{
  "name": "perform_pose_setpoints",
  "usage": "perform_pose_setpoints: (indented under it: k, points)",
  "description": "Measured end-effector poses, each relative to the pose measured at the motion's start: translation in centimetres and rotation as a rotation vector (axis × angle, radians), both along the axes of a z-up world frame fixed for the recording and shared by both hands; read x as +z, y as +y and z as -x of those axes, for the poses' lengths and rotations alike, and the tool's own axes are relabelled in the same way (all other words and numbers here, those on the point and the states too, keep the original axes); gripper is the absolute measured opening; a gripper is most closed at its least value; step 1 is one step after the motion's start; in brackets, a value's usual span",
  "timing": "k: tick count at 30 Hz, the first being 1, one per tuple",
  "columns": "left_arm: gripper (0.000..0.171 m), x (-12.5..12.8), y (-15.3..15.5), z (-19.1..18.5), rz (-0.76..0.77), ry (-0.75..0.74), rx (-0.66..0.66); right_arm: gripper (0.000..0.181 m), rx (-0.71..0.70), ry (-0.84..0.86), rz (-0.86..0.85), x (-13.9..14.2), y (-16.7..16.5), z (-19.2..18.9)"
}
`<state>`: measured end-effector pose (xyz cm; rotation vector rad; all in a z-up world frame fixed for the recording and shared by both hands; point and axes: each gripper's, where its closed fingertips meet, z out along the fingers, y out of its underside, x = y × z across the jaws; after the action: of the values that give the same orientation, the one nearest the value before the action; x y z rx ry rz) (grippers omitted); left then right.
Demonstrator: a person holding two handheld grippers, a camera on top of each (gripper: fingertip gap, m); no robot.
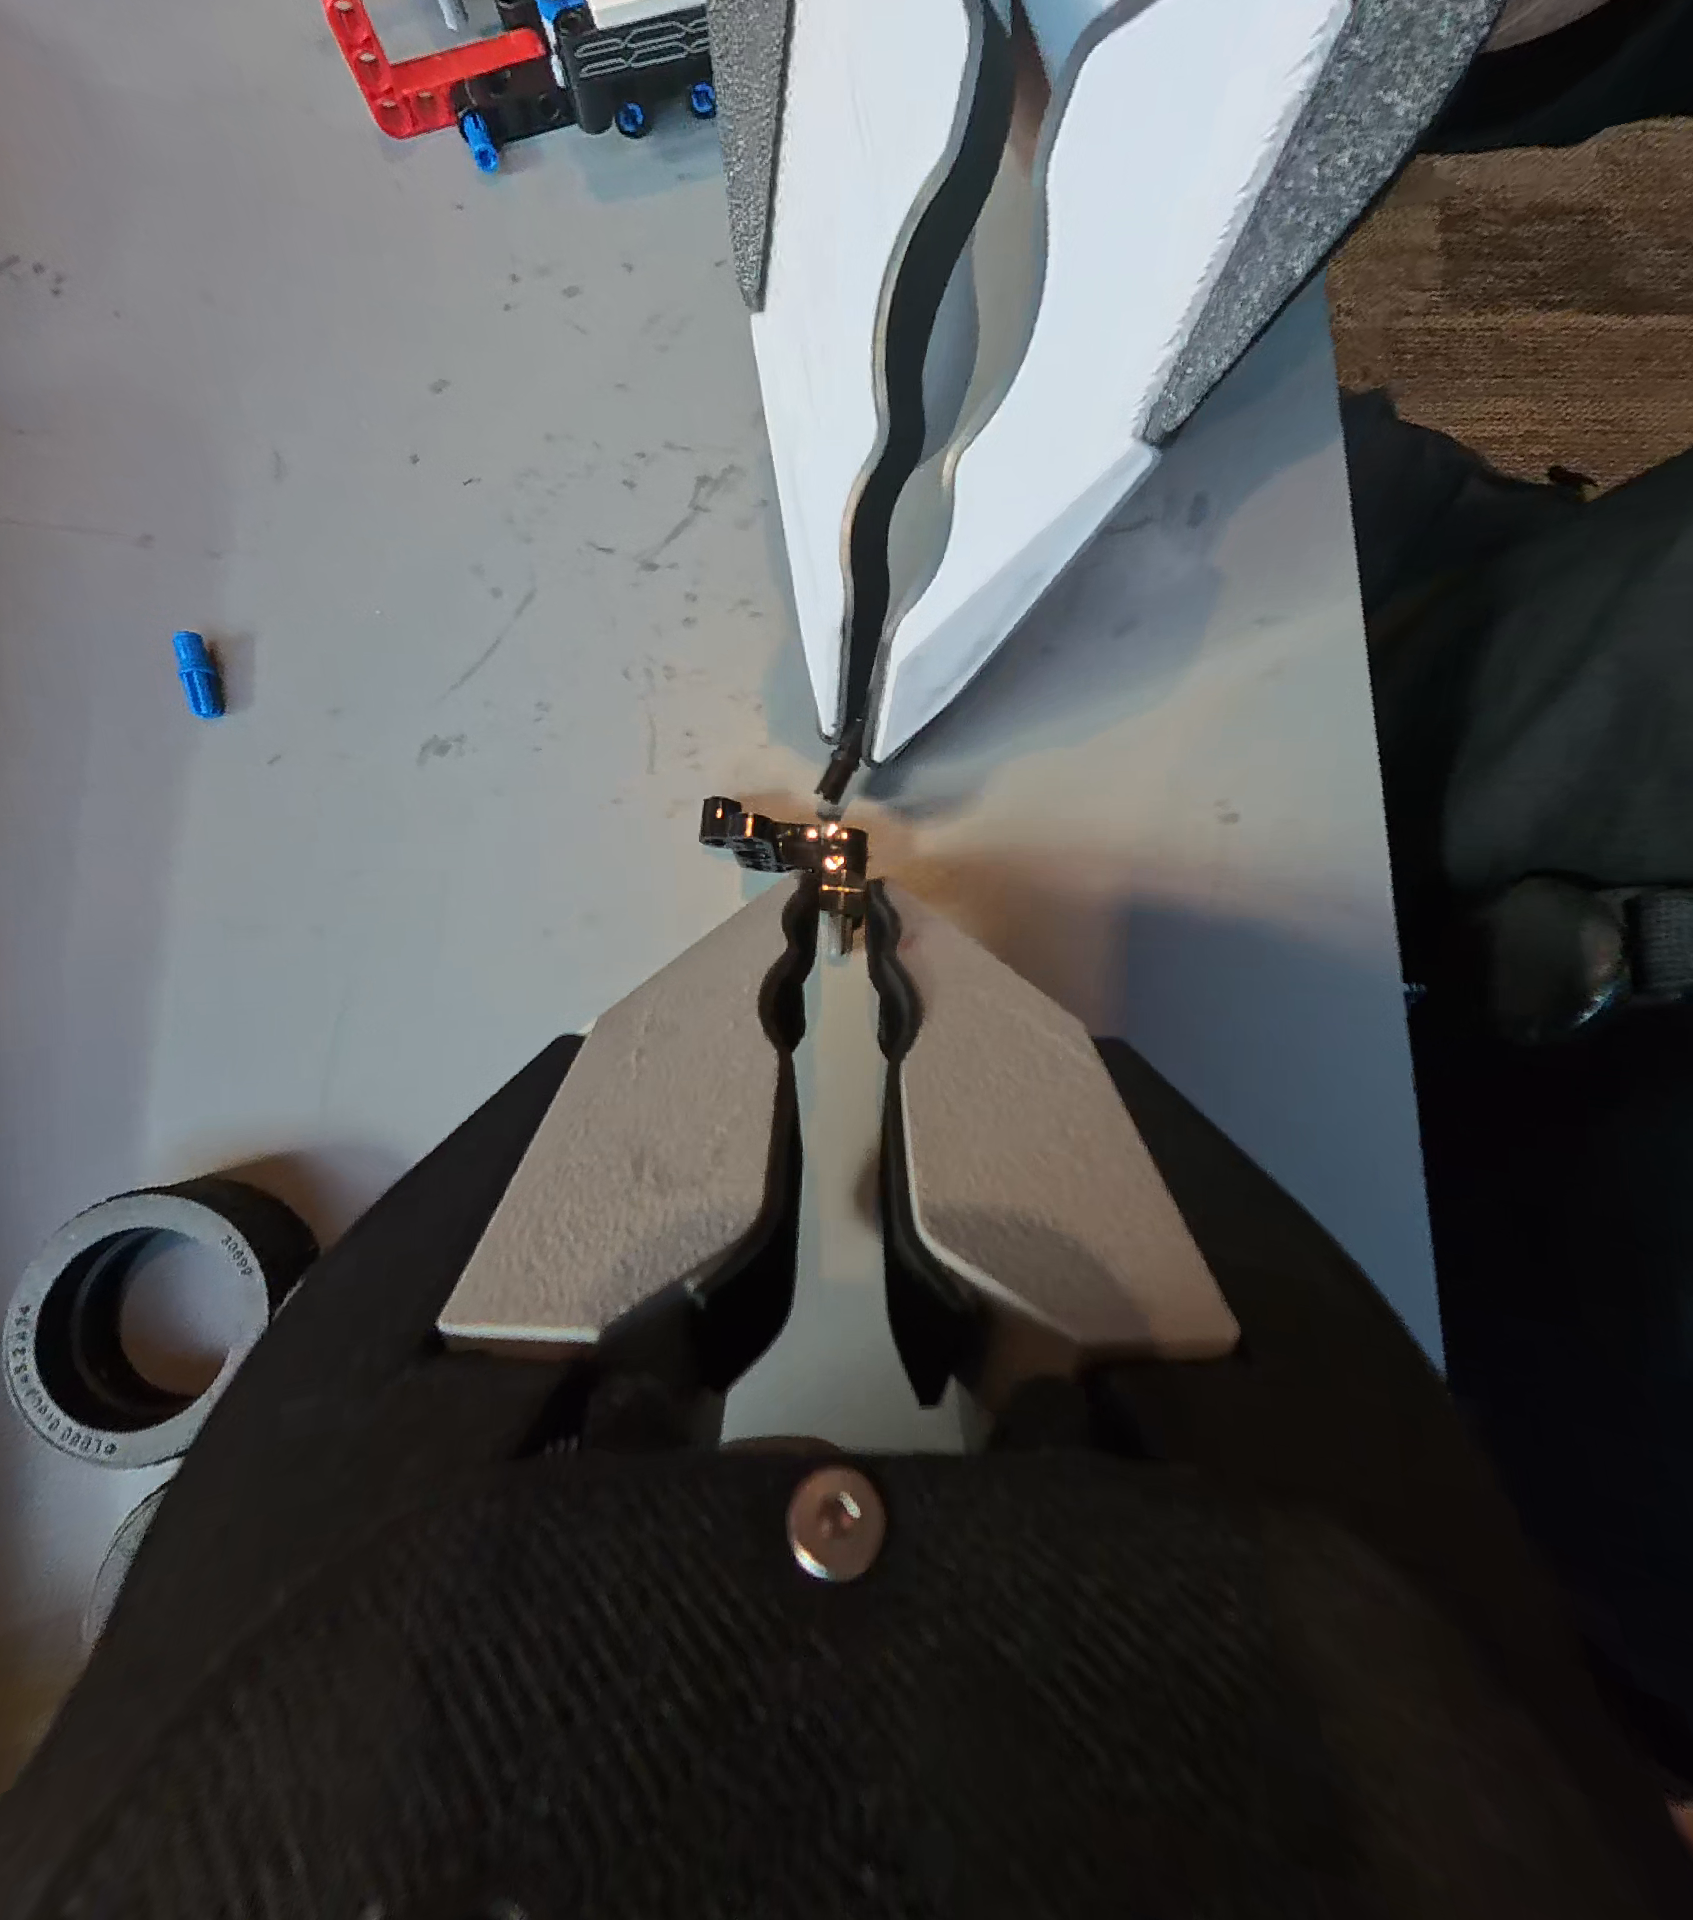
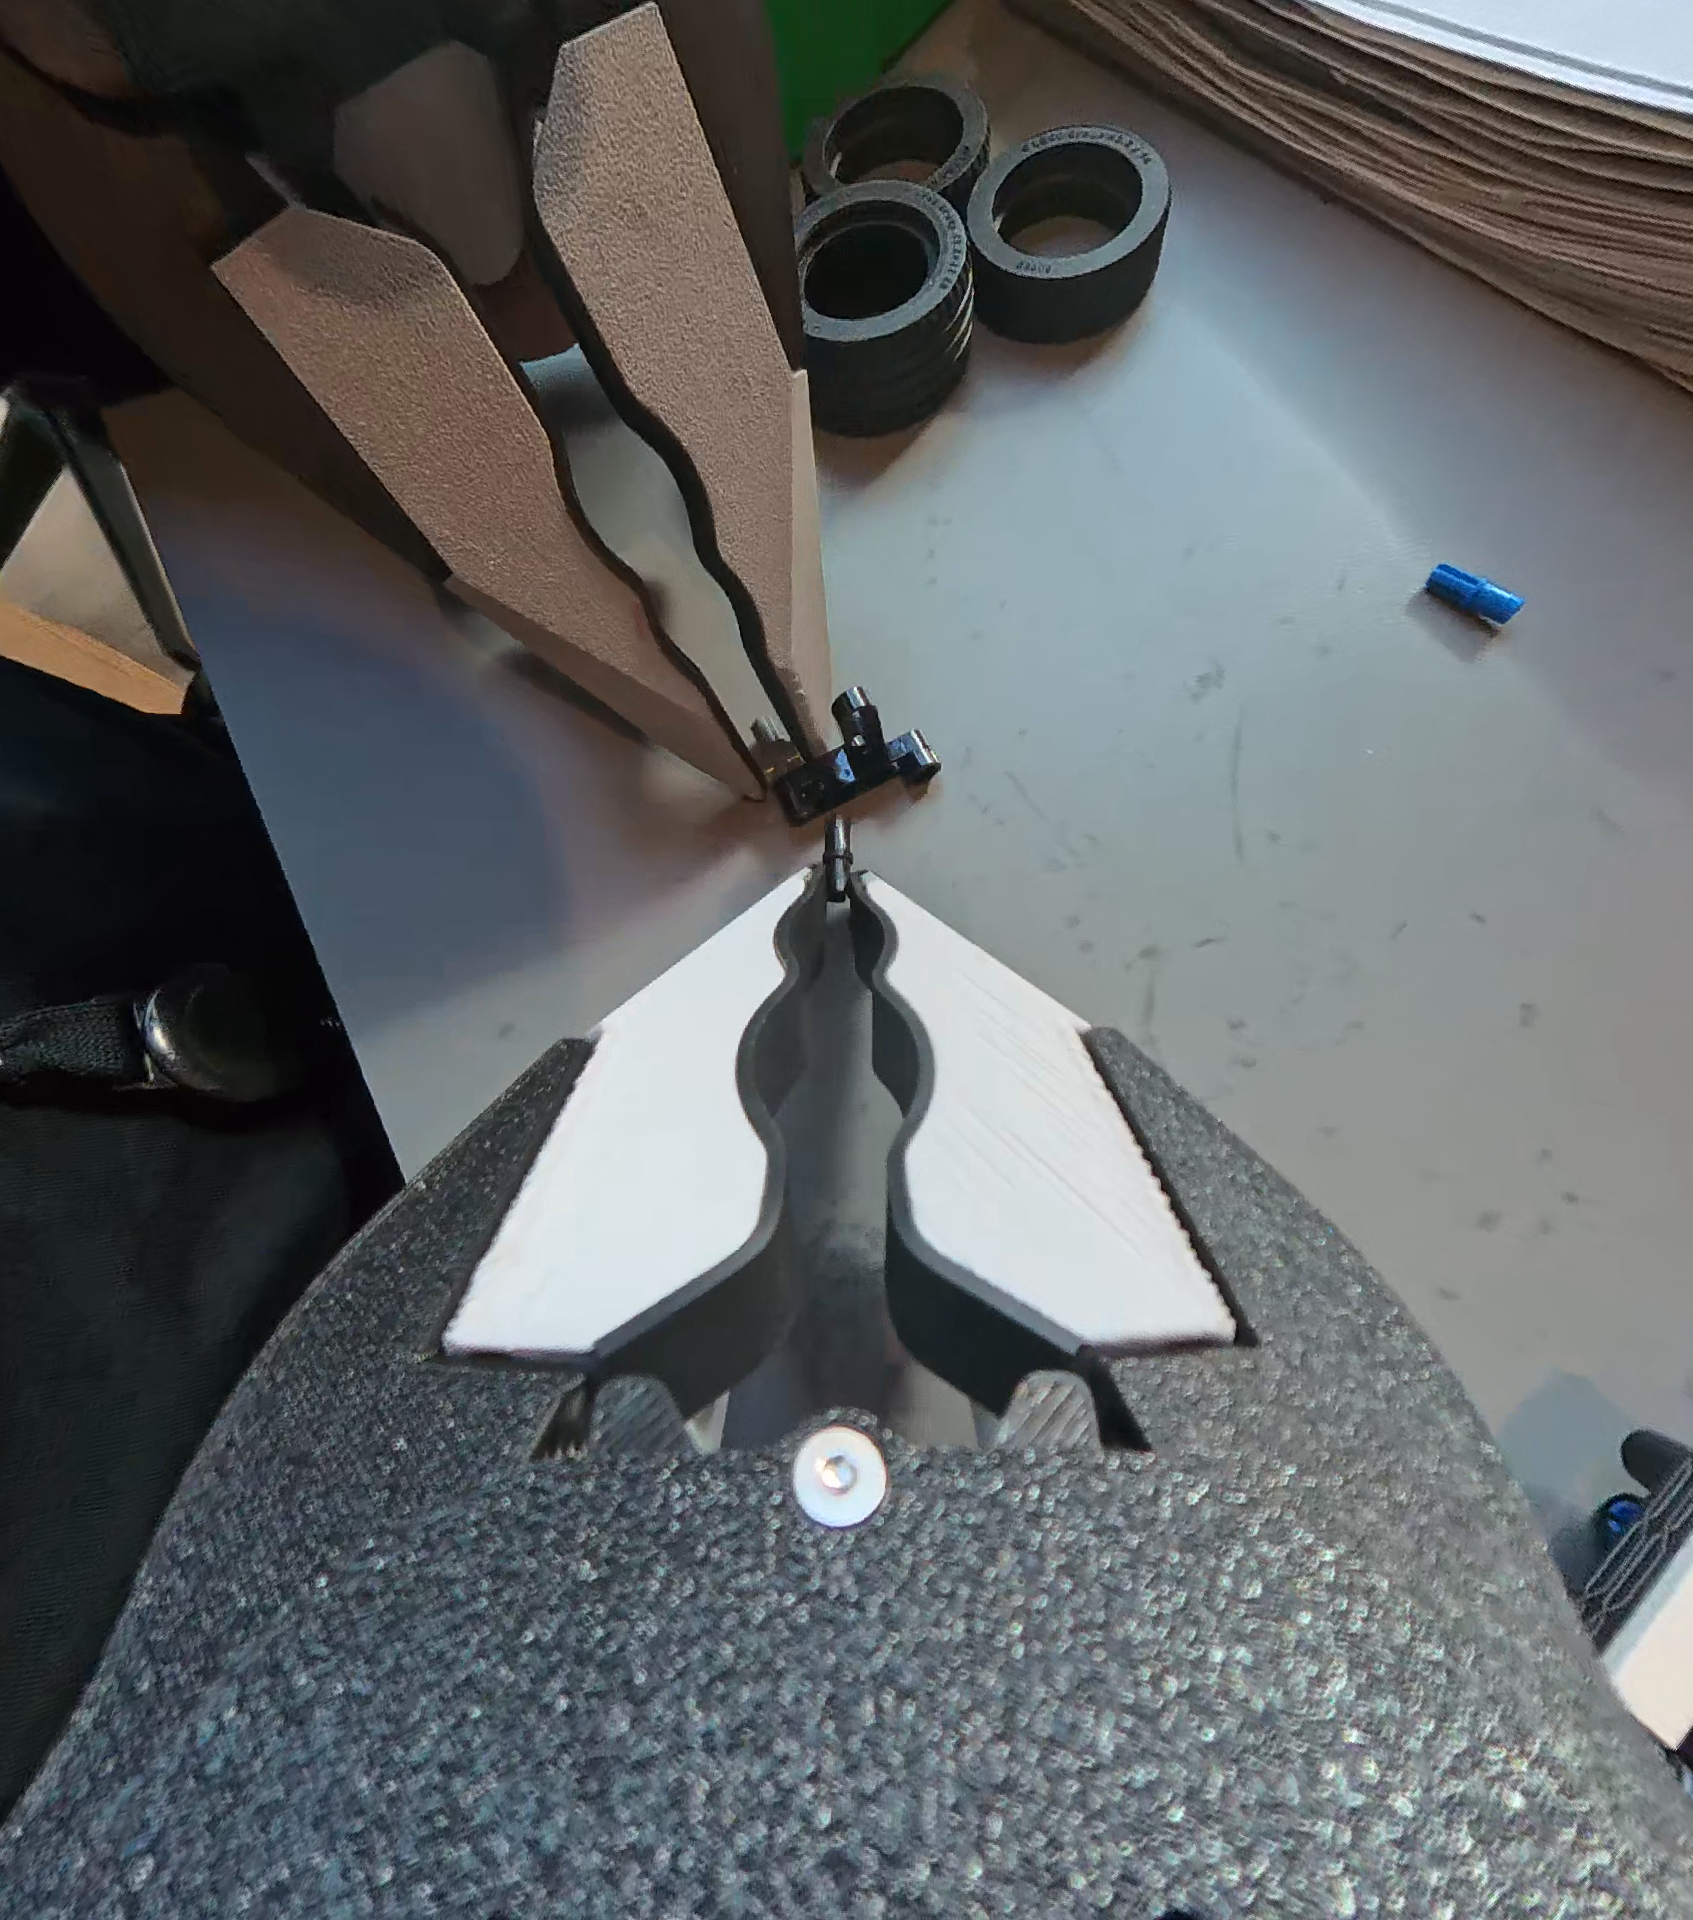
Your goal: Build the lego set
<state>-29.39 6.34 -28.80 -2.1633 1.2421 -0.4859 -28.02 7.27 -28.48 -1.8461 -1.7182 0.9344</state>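
The grey worktop point(image 1: 302, 436) carries my half-built chassis point(image 1: 530, 73), red frame and black block with blue pins, at its far edge in my left view. Black tyres point(image 2: 967, 208) wait unmounted in a cluster; I judge most of the build is left. My left gripper point(image 1: 837, 899) is clamped on a small black connector point(image 1: 780, 836) over the worktop's near edge. My right gripper point(image 2: 834, 883) pinches a black pin point(image 2: 836, 847), tip just short of it. One blue pin point(image 1: 198, 675) lies loose.
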Motion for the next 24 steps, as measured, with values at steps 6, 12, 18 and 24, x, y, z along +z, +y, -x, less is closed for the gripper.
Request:
perform_pose_setpoints:
  k: [6,12,18,24]
  points:
    - [0.01,0.01,-0.11,-0.11,0.009,-0.006,0.003,0.004,0.015,-0.008,-0.026,-0.03,0.22,0.04]
    - [0.006,0.0,0.21,-0.36,0.007,-0.019,0.016,0.004,0.033,-0.006,-0.025,-0.09,0.02,-0.23]
    - [0.006,-0.01,0.25,-0.42,-0.009,-0.039,0.007,0.004,0.044,-0.011,-0.02,-0.13,0.33,-0.04]
    - [0.006,0.01,-0.15,-0.18,-0.013,-0.032,-0.01,0.004,0.064,-0.014,-0.062,-0.21,0.13,0.3]
